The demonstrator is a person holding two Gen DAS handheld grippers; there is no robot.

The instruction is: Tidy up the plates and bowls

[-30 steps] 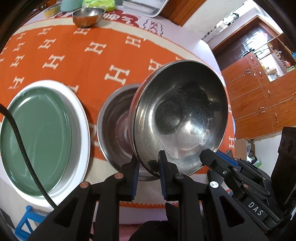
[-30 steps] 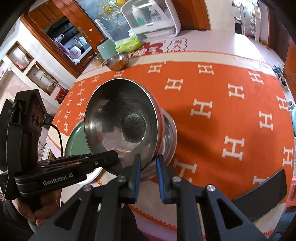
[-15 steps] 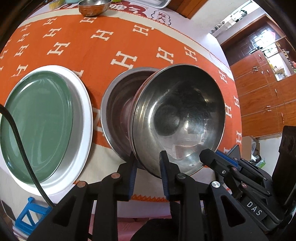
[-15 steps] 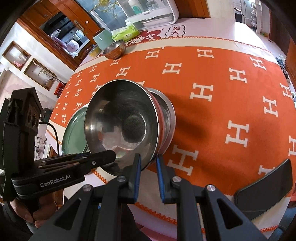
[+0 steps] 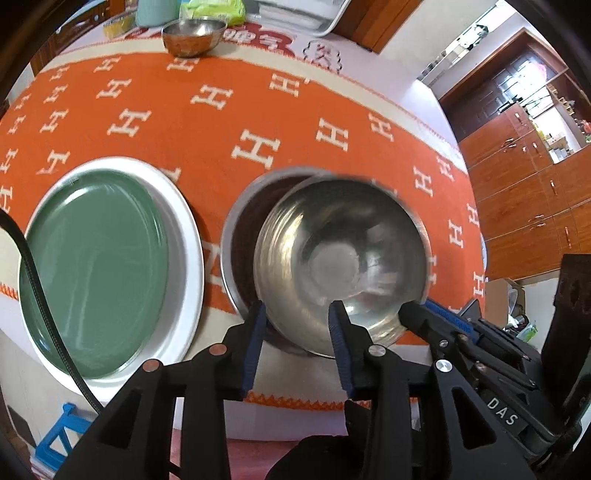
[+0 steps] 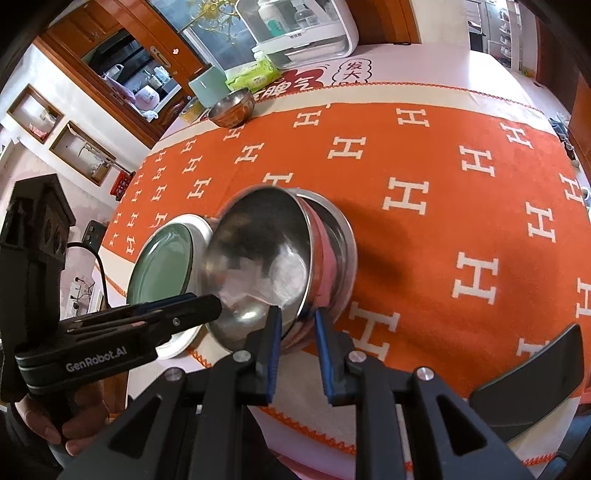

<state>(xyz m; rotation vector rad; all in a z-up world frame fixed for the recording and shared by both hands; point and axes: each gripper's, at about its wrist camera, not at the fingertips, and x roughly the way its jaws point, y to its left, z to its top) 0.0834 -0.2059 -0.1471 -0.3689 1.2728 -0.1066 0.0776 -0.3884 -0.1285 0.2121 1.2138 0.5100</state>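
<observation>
A steel bowl [image 5: 340, 258] [image 6: 251, 258], blurred with motion, tilts into a larger steel bowl [image 5: 240, 236] [image 6: 343, 251] on the orange cloth. My left gripper [image 5: 295, 325] straddles its near rim with its jaws opening, and neither pad touches the rim. My right gripper [image 6: 297, 328] straddles the rim from the other side. Its jaws are opening slightly and a gap shows beside the rim. Left of the bowls, a green plate [image 5: 92, 266] [image 6: 162, 266] lies on a white plate [image 5: 184, 229]. A small steel bowl [image 5: 194, 35] [image 6: 232, 109] sits far back.
A mint cup [image 6: 207, 88], a green wipes pack [image 6: 251, 75] and a white dish box [image 6: 295, 33] stand at the far edge. The table's near edge runs just under both grippers. A blue stool [image 5: 59, 432] is on the floor below. A person's hand [image 6: 55, 424] grips the left handle.
The held bowl has dropped from a steep tilt down into the larger bowl. The left jaws have spread well apart; the right jaws have widened a little.
</observation>
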